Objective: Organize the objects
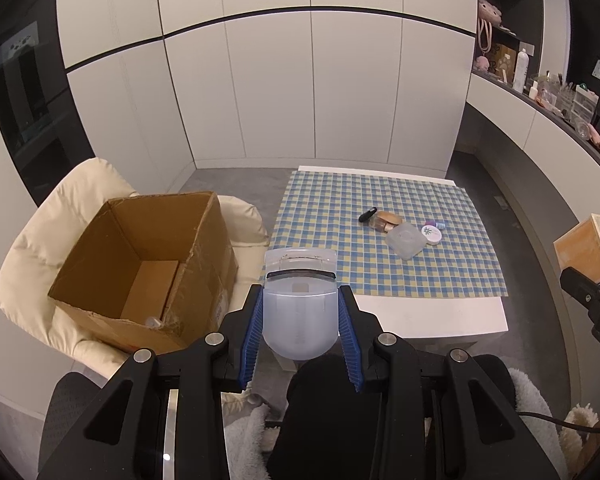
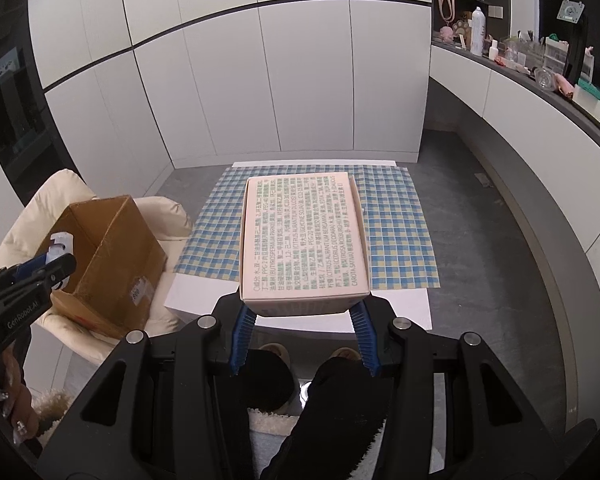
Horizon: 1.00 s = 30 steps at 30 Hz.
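Left gripper [image 1: 300, 312] clamped on translucent case [image 1: 299, 320], right gripper [image 2: 302, 312] on printed carton [image 2: 304, 240], beside cardboard box [image 1: 140, 260].

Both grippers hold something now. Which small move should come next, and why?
Probably move the left gripper leftward over the open cardboard box. It already grips the plastic case, and the box stands just beside it on the cushion.

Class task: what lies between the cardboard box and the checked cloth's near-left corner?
In the left wrist view, the cream cushion under the cardboard box, then grey floor, before the checked cloth.
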Motion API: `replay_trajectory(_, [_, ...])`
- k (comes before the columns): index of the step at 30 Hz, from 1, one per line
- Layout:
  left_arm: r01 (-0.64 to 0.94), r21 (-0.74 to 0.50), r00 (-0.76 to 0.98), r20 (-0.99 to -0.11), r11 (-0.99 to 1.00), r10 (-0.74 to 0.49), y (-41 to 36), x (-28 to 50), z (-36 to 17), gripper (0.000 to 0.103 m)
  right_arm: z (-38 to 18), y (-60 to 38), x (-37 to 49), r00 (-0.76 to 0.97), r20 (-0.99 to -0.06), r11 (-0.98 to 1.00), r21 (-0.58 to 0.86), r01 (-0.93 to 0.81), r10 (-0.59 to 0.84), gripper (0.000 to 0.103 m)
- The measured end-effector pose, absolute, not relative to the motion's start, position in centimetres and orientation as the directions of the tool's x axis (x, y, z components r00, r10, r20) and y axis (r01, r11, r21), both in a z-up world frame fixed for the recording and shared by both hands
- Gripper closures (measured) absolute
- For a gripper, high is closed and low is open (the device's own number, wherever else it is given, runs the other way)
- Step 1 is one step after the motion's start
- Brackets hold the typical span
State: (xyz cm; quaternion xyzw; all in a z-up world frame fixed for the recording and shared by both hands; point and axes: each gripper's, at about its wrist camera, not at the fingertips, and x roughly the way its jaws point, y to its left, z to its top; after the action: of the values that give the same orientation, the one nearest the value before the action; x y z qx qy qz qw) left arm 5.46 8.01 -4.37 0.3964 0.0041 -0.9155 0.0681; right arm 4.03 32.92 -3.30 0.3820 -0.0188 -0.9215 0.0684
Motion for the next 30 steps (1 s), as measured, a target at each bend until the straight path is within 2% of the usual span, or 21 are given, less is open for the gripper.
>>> replay_trajectory(14, [0.254, 0.046, -0.653, -0.729, -0.966, -0.206, 3.4, 7.1, -4.6, 0.067, -3.1, 28.5, 2.6, -0.686, -0.688, -0.966, 0.095, 0.241, -0.239, 0.057])
replay_trajectory(30, [0.441, 0.038, -0.594, -0.737, -0.897, -0.323, -4.3, 10.3, -5.1, 0.067, -3.1, 18.3, 1.4, -0.617, -0.683, -0.881, 0.081, 0.466, -0.39, 0.057])
